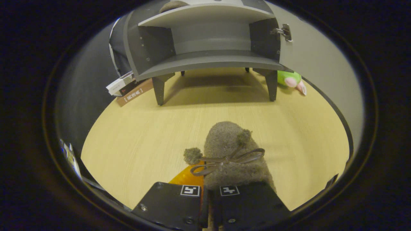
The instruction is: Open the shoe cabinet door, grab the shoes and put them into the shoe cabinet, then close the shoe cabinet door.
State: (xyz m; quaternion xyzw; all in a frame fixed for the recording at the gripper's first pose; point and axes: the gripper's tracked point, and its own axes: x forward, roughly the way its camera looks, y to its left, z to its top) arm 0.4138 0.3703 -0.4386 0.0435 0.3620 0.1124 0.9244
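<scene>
A fuzzy grey-brown shoe (229, 154) with a bow and pompoms sticks out forward from between my fingers. My gripper (208, 200) is shut on the shoe's rear edge and holds it above the wooden table (135, 141). Beyond it stands the grey shoe cabinet (205, 48) on short legs. Its door (318, 61) is swung open to the right, with a metal hinge at the door's top. The lower shelf is bare. On the upper shelf a second fuzzy shoe (173, 4) shows in part.
Stacked books (128, 88) lie left of the cabinet's front leg. A green and pink plush toy (292, 80) lies by the right leg, under the open door. An orange thing (189, 176) shows just under the held shoe.
</scene>
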